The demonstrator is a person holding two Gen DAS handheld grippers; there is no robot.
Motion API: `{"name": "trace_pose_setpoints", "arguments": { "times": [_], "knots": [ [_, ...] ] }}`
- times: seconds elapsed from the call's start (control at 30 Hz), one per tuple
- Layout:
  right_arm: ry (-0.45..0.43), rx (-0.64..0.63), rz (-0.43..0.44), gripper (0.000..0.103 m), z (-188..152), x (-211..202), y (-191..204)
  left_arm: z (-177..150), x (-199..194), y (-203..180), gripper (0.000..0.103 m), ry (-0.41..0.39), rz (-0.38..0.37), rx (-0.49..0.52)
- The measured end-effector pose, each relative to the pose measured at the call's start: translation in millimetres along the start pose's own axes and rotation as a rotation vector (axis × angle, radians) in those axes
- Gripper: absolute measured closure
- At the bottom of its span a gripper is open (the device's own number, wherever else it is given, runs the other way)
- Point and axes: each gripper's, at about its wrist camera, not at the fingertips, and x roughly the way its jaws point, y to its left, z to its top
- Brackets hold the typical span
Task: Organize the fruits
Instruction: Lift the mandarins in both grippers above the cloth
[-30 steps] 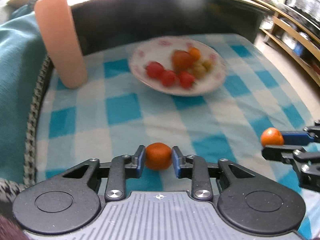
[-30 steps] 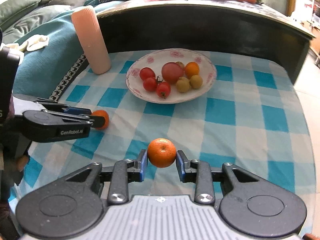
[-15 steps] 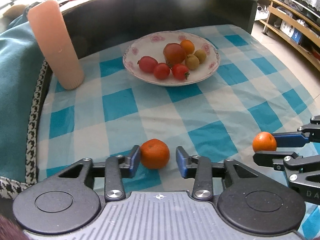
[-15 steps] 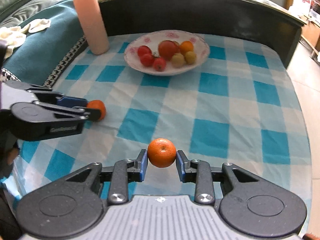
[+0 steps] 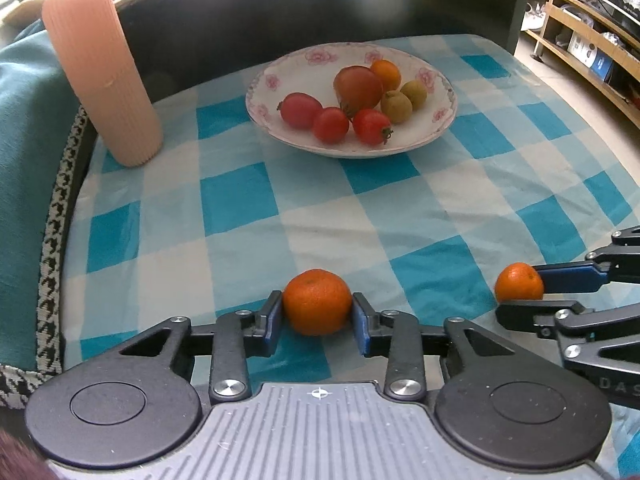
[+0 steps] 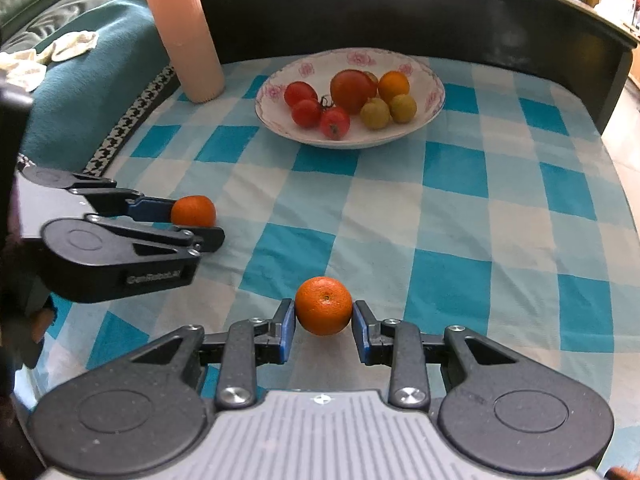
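Note:
My left gripper (image 5: 317, 322) is shut on a small mandarin (image 5: 317, 301), held low over the blue checked tablecloth (image 5: 240, 200). My right gripper (image 6: 324, 324) is shut on a second mandarin (image 6: 324, 305). Each gripper shows in the other's view, the left one (image 6: 200, 226) with its mandarin (image 6: 193, 211) and the right one (image 5: 516, 292) with its mandarin (image 5: 519, 281). A white flowered plate (image 5: 436, 120) at the far side holds red tomatoes (image 5: 331, 124), one big red fruit (image 5: 358, 86), a small orange (image 5: 386, 73) and two yellow-green fruits (image 5: 396, 106). The plate also shows in the right wrist view (image 6: 432, 100).
A tall ribbed pink cylinder (image 5: 102, 68) stands at the far left of the cloth, left of the plate. A dark raised rim (image 5: 320, 4) runs behind the plate. A teal blanket (image 5: 24, 128) lies off the left edge. Wooden shelves (image 5: 580, 48) stand at the right.
The left jaws were apart around the mandarin half a second ago and are now closed on it. Both grippers have moved nearer to the plate. The right gripper has kept its mandarin.

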Motion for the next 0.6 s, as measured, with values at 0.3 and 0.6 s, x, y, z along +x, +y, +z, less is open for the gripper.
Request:
{"name": "trace_pose_setpoints", "arguments": {
  "times": [0.3,0.6],
  "knots": [
    [0.006,-0.035,-0.017,0.057,9,6,4,-3,-10,-7,0.06,0.0,-0.023,0.042],
    [0.008,-0.046,-0.05,0.057,8,11,1,-8,-8,-18,0.059,0.016,-0.029,0.087]
  ]
}}
